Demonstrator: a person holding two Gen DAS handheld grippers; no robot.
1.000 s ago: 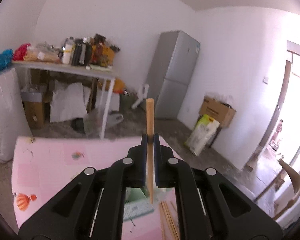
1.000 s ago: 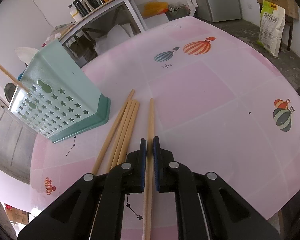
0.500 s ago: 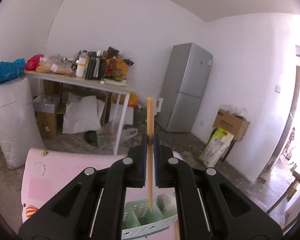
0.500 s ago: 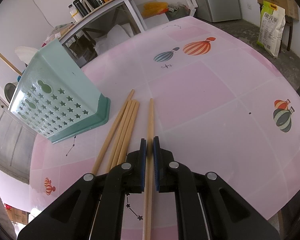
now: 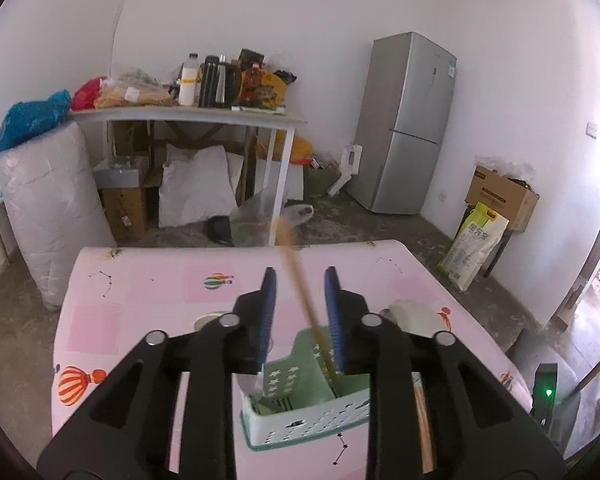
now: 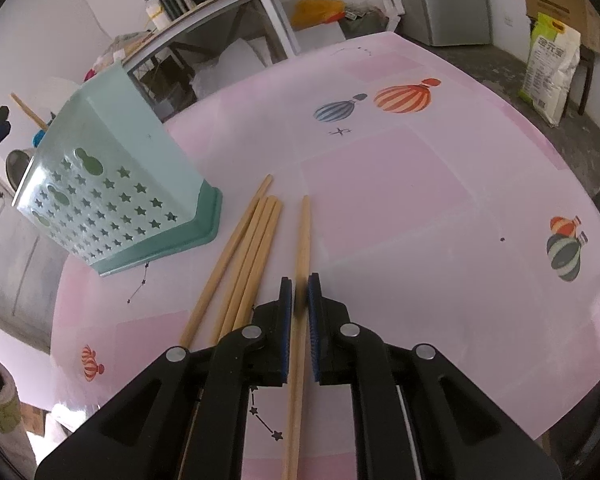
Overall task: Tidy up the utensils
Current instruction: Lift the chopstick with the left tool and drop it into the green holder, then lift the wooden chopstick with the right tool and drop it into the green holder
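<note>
On the pink balloon-print tablecloth point(image 6: 400, 200), bare toward its right edge, my left gripper point(image 5: 300, 300) gapes above the green holder point(image 5: 308, 404); a blurred chopstick point(image 5: 300, 292) leans inside. My right gripper point(image 6: 300, 304) clamps another chopstick point(image 6: 302, 240), beside three more chopsticks point(image 6: 244, 256).

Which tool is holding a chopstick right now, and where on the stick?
The right tool pinches one chopstick partway along its length. The left tool is open; its chopstick is dropping free into the green holder.
</note>
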